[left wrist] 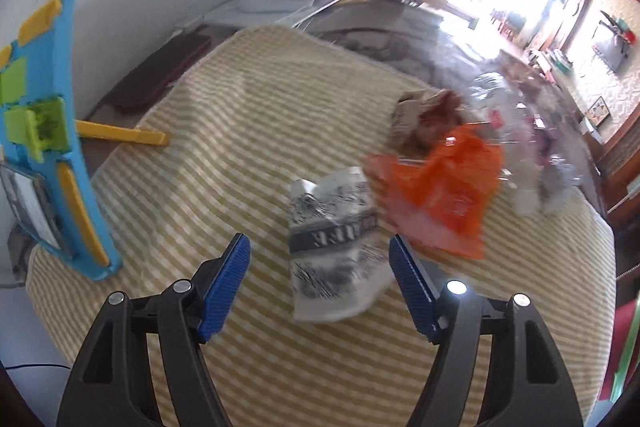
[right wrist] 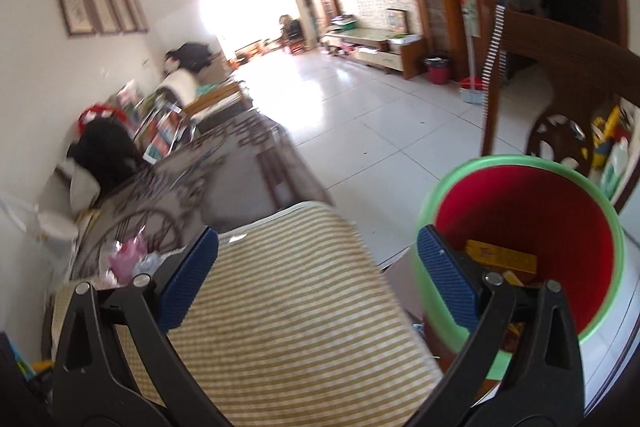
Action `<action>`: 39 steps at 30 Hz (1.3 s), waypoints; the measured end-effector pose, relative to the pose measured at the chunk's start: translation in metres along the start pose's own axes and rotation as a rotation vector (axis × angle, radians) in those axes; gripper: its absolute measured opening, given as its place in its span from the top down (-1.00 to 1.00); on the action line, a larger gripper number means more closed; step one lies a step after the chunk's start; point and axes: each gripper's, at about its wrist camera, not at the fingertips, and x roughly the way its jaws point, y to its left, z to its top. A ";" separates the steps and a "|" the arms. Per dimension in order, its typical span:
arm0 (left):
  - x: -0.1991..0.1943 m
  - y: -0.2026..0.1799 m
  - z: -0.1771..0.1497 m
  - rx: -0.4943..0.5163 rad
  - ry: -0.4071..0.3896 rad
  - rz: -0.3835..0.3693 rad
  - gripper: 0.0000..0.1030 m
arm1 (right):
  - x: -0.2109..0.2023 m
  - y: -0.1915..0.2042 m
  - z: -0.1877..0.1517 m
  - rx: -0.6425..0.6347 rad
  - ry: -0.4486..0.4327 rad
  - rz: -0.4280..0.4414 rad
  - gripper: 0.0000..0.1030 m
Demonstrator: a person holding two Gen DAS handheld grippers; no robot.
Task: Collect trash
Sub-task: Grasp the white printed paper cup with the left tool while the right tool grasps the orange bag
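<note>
The striped mat [left wrist: 248, 115] spreads under and ahead of both pairs of fingers, covering the table. Off its edge, just beyond the right gripper's [right wrist: 318, 267] right finger, stands the red bin [right wrist: 560, 227] with a green rim; a yellow box [right wrist: 502, 257] and some other scraps already lie inside, so part of the collecting looks done.

What is left sits in the left wrist view. A clear plastic bag [left wrist: 536, 155] lies far ahead and to the right of the fingers, blurred. Nearer, ahead of the right finger, is an orange plastic bag [left wrist: 444, 187], with crumpled brown paper [left wrist: 420, 119] just behind it. Closest is a grey-and-white printed wrapper [left wrist: 336, 243], lying between the fingers of the left gripper [left wrist: 320, 287], its near end just past their tips.

Both pairs of fingers are spread wide and hold nothing. The wrapper is probably the next pickup, with at least three more pieces after it.
</note>
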 end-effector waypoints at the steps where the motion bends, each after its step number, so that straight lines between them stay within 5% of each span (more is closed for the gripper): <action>1: 0.008 0.004 0.001 -0.022 0.019 -0.010 -0.28 | 0.002 0.010 -0.003 -0.025 0.009 0.009 -0.91; 6: 0.036 0.009 0.005 -0.112 0.073 -0.089 0.15 | 0.010 0.042 -0.015 -0.111 0.049 0.050 -0.91; 9: 0.035 0.007 0.006 -0.116 0.073 -0.126 0.21 | 0.015 0.066 -0.025 -0.194 0.073 0.076 -0.91; 16: 0.022 0.015 -0.025 -0.170 0.116 -0.249 0.22 | 0.034 0.118 -0.060 -0.327 0.210 0.158 -0.91; 28: 0.031 0.013 -0.024 -0.197 0.166 -0.313 0.00 | 0.078 0.229 -0.116 -0.172 0.497 0.387 -0.91; 30: 0.035 0.016 -0.024 -0.232 0.187 -0.353 0.17 | 0.083 0.246 -0.120 -0.162 0.529 0.399 -0.91; 39: 0.027 0.023 -0.018 -0.299 0.148 -0.426 0.17 | 0.107 0.309 -0.134 -0.169 0.636 0.399 -0.91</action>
